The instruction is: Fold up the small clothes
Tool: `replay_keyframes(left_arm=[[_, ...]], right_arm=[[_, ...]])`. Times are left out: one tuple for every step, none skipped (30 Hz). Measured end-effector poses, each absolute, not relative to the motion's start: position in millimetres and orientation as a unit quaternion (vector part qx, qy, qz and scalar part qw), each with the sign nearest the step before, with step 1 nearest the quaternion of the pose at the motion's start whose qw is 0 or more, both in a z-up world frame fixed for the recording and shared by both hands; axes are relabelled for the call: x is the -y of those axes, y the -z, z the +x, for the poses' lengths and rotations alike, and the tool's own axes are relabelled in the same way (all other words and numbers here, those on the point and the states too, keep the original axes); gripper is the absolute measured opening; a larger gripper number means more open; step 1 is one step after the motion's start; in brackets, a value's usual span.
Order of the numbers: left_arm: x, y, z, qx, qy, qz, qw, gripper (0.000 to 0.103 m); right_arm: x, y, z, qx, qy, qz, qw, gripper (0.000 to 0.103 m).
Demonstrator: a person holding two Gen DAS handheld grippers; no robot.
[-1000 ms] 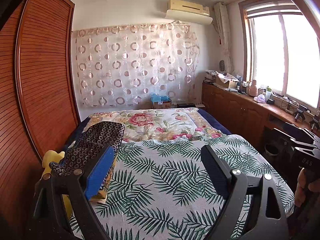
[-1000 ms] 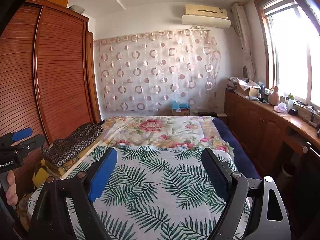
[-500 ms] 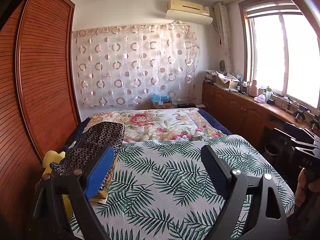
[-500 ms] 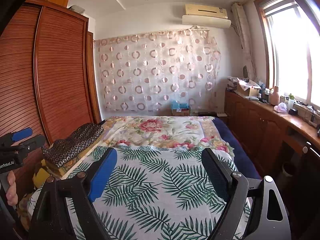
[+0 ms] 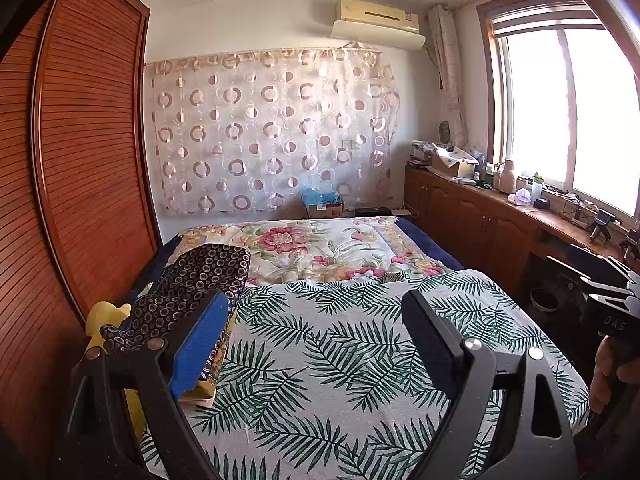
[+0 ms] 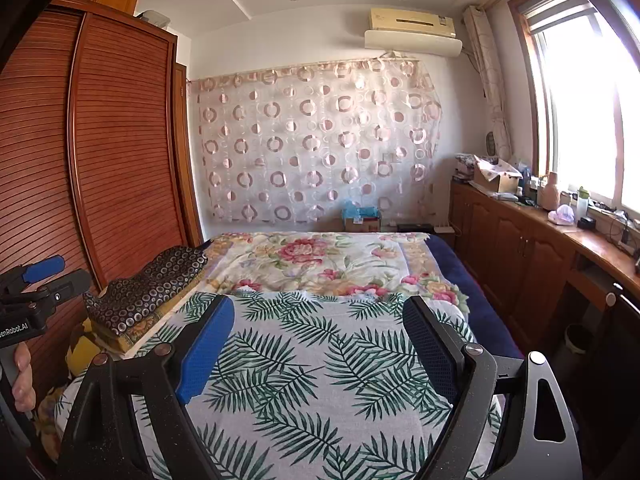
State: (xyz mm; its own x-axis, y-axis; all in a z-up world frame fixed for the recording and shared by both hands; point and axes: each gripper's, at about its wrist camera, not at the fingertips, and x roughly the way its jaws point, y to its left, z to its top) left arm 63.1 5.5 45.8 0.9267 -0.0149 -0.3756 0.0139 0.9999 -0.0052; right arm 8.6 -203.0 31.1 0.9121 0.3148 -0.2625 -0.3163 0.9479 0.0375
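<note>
A dark garment with a ring pattern [image 5: 188, 292] lies folded on a small stack of clothes at the bed's left edge; it also shows in the right wrist view [image 6: 148, 290]. Yellow fabric [image 5: 106, 318] lies under and beside the stack. My left gripper [image 5: 316, 336] is open and empty, held above the palm-leaf sheet [image 5: 344, 352], its left finger just right of the stack. My right gripper [image 6: 320, 340] is open and empty above the same sheet [image 6: 312, 376], further right of the stack.
A floral quilt [image 5: 320, 248] covers the far half of the bed. A slatted wooden wardrobe [image 5: 72, 168] stands along the left. A wooden counter [image 6: 560, 248] with bottles and boxes runs under the window on the right. A cardboard box [image 6: 362, 222] sits beyond the bed.
</note>
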Motion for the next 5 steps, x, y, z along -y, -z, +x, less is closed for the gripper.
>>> replay_keyframes(left_arm=[[-5.6, -45.7, 62.8, -0.192, 0.007, -0.001, 0.981, 0.089], [-5.7, -45.6, 62.4, -0.192, 0.007, -0.001, 0.981, 0.089], [-5.5, -45.7, 63.0, -0.192, 0.007, -0.001, 0.981, 0.089], [-5.6, -45.6, 62.6, -0.192, 0.008, -0.001, 0.981, 0.089], [-5.8, -45.6, 62.4, -0.192, 0.007, -0.001, 0.981, 0.089]], right_arm=[[203.1, -31.1, 8.7, -0.134, -0.162, -0.002, 0.978, 0.087], [203.2, -31.0, 8.6, -0.134, -0.162, -0.002, 0.978, 0.087], [202.8, -30.8, 8.5, -0.134, -0.162, -0.002, 0.978, 0.087], [202.8, -30.9, 8.5, -0.134, -0.162, -0.002, 0.978, 0.087], [202.8, -31.0, 8.5, -0.134, -0.162, -0.002, 0.978, 0.087]])
